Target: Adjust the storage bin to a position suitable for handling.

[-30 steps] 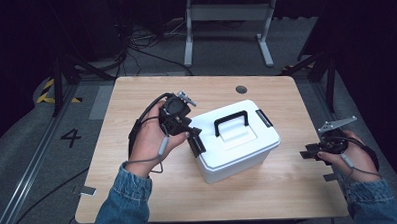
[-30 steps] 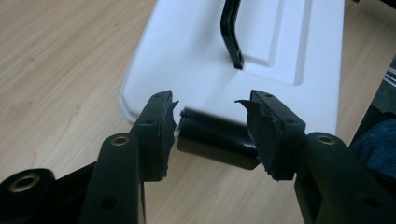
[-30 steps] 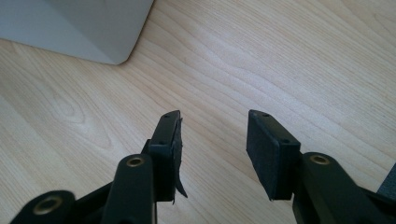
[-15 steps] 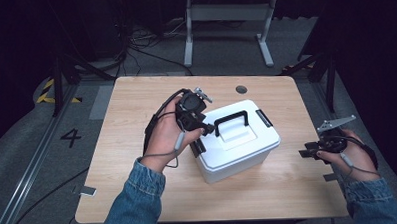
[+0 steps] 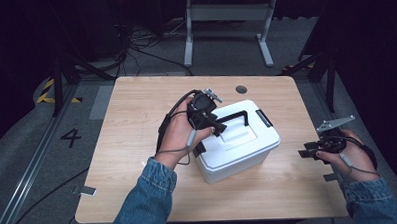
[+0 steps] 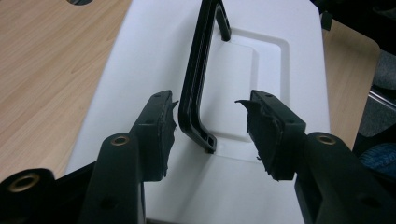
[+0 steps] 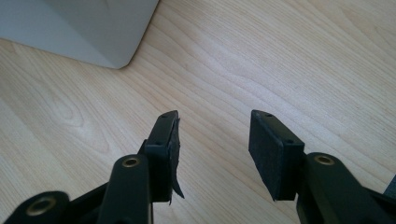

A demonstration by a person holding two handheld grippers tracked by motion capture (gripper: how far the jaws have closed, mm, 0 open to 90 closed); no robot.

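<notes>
One table [image 5: 137, 144], two grippers. Left gripper [image 6: 210, 123] hovers over the one white box [image 5: 238, 150] at the table's middle, jaws parted astride its single black handle [image 6: 196, 93], not pressing. Right gripper [image 7: 212, 140] gapes wide over bare wood.

Light is falling from overhead onto the pale wooden surface [image 5: 137, 124], while the floor and room around it are sinking into near-black. The white plastic lidded box [image 5: 248, 155] is glaring slightly in the high view — soft, low in detail. In the gripper views the black tongs' bases are blurring at the bottom edge, and the wood grain is staying crisp — shadows faint.
</notes>
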